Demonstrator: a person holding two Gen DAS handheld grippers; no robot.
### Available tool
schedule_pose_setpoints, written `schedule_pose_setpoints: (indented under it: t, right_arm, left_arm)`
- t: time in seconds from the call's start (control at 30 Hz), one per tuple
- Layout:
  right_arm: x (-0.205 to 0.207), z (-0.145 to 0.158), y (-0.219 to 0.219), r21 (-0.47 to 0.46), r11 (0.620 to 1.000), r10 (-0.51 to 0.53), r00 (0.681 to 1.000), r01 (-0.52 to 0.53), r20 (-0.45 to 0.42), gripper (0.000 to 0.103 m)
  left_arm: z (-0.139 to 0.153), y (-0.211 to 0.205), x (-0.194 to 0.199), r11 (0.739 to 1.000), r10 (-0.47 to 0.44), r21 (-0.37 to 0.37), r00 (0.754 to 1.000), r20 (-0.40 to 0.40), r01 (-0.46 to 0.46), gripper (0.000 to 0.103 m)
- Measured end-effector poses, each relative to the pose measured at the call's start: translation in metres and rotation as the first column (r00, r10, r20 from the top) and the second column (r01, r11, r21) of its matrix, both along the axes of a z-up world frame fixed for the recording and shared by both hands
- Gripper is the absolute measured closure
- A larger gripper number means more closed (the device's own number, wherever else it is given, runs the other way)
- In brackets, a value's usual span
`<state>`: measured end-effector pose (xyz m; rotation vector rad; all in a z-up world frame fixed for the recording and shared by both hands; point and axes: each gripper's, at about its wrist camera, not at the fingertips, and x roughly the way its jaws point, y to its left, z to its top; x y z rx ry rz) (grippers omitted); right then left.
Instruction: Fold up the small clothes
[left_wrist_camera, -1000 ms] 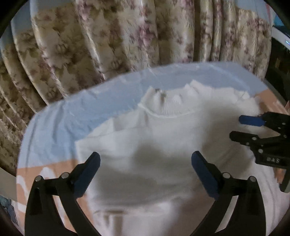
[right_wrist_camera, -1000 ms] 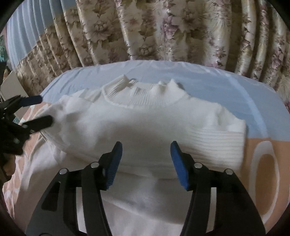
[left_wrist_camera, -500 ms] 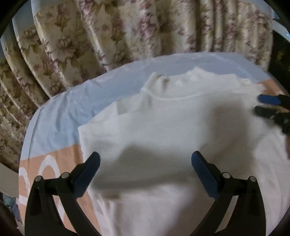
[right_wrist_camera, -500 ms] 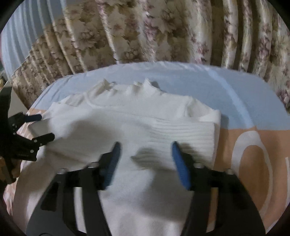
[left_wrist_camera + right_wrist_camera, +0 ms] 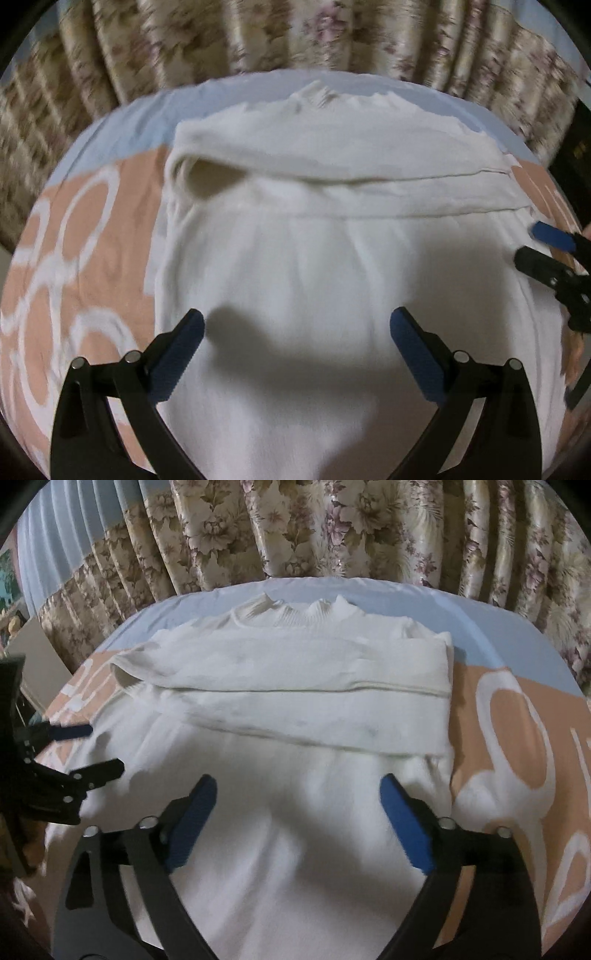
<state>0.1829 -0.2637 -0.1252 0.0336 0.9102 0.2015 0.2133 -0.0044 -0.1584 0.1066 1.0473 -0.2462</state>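
A white knit sweater (image 5: 314, 258) lies flat on the bed, collar (image 5: 295, 616) at the far end. Both sleeves are folded across the chest as bands (image 5: 295, 672). My left gripper (image 5: 297, 336) is open and empty, hovering over the sweater's lower body. My right gripper (image 5: 297, 797) is open and empty over the same part. Each gripper shows in the other's view: the right one at the right edge (image 5: 543, 247), the left one at the left edge (image 5: 85, 749).
The bed sheet is pale blue at the far end (image 5: 480, 620) and peach with white rings at the sides (image 5: 517, 738) (image 5: 74, 258). Floral curtains (image 5: 332, 528) hang close behind the bed. A dark object (image 5: 576, 147) stands at the right edge.
Both grippers have drawn back toward the hem. The right gripper has opened wider. The second sleeve now lies folded flat across the chest.
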Motion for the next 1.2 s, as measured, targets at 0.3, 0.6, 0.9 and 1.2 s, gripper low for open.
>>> schedule_pose_setpoints:
  t: [0.3, 0.6, 0.9, 1.2]
  right_arm:
    - [-0.023, 0.007, 0.015, -0.051, 0.998, -0.039, 0.999, 0.038, -0.016, 0.003]
    - [-0.051, 0.007, 0.018, -0.014, 0.994, -0.111, 0.991, 0.111, -0.079, 0.003]
    - [-0.079, 0.016, 0.019, -0.055, 0.989, -0.142, 0.988, 0.138, -0.06, 0.003]
    - [-0.111, 0.015, 0.014, -0.03, 0.992, -0.124, 0.989, 0.122, -0.077, 0.003]
  left_arm:
    - [0.009, 0.008, -0.027, 0.997, 0.07, -0.024, 0.998, -0.003, -0.07, 0.002]
    - [0.029, 0.013, -0.062, 0.996, 0.091, 0.02, 0.994, 0.055, -0.092, 0.002]
    - [0.041, 0.026, -0.093, 0.991, 0.129, 0.0, 0.986, 0.101, -0.13, 0.002]
    - [0.043, 0.03, -0.12, 0.992, 0.128, -0.025, 0.981, 0.144, -0.125, 0.002]
